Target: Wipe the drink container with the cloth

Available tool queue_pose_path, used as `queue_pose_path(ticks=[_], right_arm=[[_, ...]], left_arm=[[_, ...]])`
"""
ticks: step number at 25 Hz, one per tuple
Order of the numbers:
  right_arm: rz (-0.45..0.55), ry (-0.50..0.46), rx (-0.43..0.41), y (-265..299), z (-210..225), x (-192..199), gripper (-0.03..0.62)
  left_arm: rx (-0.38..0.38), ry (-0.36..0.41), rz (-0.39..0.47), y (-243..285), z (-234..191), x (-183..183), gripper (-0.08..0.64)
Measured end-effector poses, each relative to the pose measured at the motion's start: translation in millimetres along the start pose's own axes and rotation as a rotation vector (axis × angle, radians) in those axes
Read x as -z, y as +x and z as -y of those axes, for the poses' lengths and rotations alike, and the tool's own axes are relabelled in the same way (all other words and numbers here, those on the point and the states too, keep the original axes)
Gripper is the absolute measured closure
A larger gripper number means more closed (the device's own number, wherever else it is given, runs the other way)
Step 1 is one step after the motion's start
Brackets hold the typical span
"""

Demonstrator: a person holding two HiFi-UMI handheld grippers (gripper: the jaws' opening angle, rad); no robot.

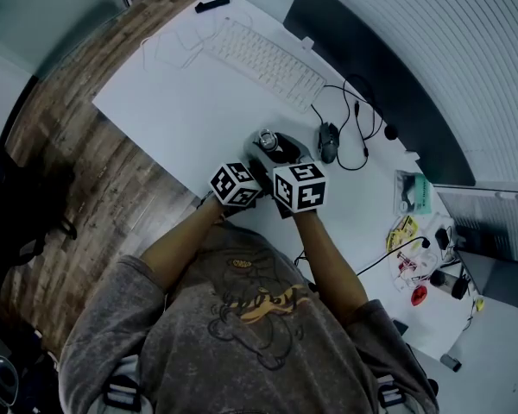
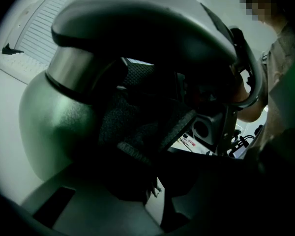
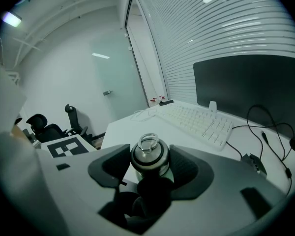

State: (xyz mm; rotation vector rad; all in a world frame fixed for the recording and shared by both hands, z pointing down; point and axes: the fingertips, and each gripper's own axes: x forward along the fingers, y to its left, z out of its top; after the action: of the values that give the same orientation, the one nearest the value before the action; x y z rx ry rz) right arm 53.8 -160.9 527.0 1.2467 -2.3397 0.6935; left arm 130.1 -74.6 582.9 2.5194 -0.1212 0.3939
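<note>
I see a white desk on wood-plank floor, slatted blinds behind, and 1 black office chair.

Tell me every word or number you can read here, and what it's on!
No text here can be read.
Keyboard keys: too small.
Red-and-white sign by the door: too small.
Packets on the desk: blurred.
Marker cubes: black-and-white squares only, no letters.
Drink bottle and cloth: no label in view.

Right tongs clasp the drink container (keyboard behind).
</note>
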Motion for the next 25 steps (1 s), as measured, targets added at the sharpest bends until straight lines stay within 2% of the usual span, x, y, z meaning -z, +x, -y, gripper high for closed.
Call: queue_pose_path(ticks=[5,14,25], right_arm=[[-0.003,0.005,-0.006,0,-1,2,0.339],[0.005,0.006,-0.001,2,-3,1,0.337],[0.05,-0.007,0.011,-9,-4,-7,0.341]], left_arm=[[0.074,0.019,-0.049,-5,6,5,0.512],[0.225,0.128,-0.233,-31,35,24,0.512],[0.143,0.137,-0.19,-66,39,21,0.512]])
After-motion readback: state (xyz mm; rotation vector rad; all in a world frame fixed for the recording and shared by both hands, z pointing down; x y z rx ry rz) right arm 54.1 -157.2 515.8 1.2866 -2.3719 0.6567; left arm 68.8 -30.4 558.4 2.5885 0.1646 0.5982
